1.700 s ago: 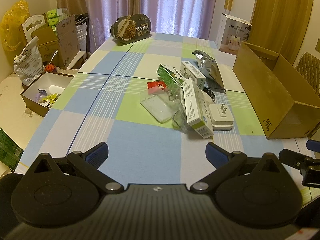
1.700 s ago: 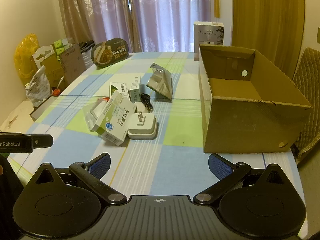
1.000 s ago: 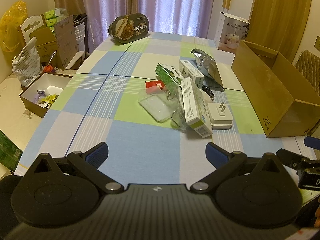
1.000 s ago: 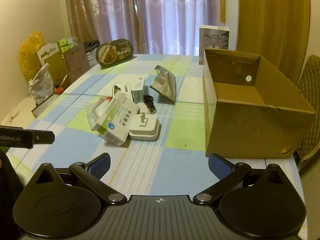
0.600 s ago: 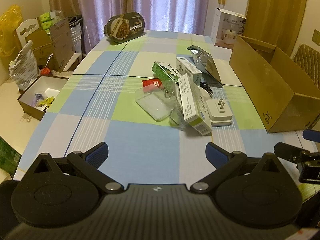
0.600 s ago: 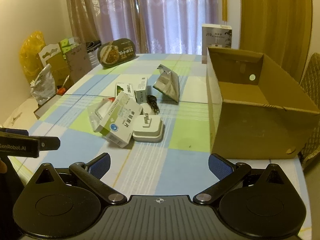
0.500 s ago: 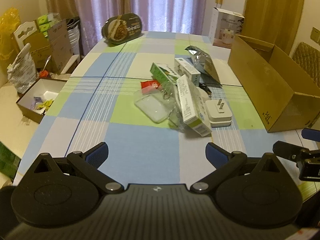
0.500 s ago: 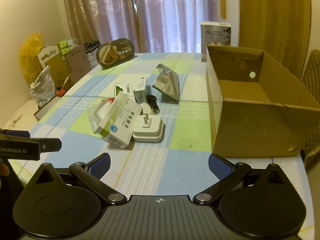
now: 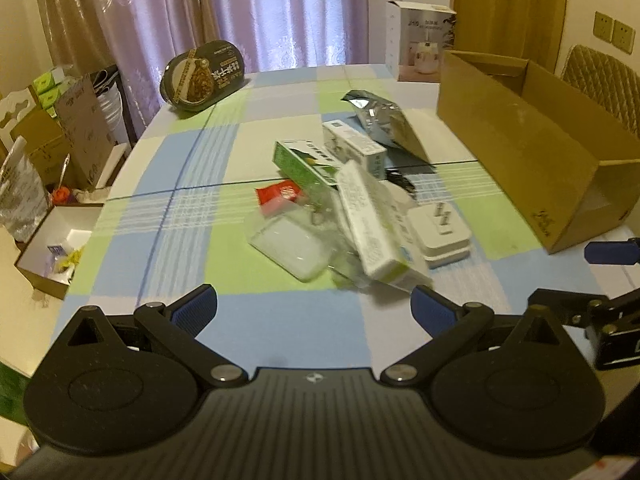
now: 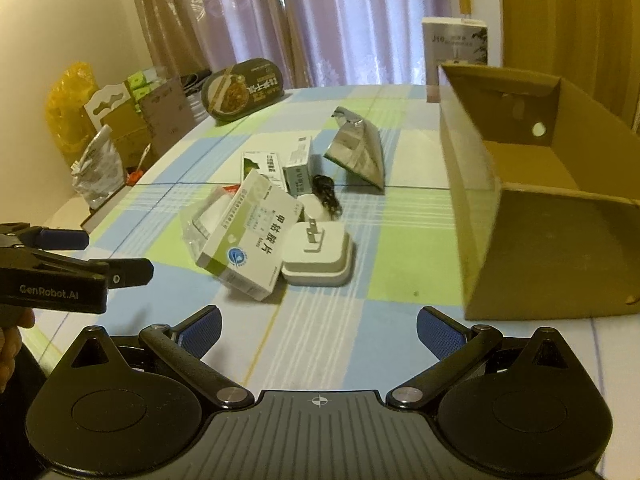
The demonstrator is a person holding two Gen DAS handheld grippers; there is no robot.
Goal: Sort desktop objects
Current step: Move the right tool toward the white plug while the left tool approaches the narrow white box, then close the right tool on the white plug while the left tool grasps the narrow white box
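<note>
Both of your grippers are hanging wide open and empty over the near edge of the table [image 9: 192, 152]: the left gripper [image 9: 312, 308] and the right gripper [image 10: 318, 330]. Compared with a moment ago, you are bringing both closer to the pile, which is looming larger. The medicine box [image 10: 250, 236] is leaning on the white charger [image 10: 318, 254], with the foil pouch [image 10: 358, 154] farther back. The cardboard box [image 10: 532, 216] is standing open on the right.
</note>
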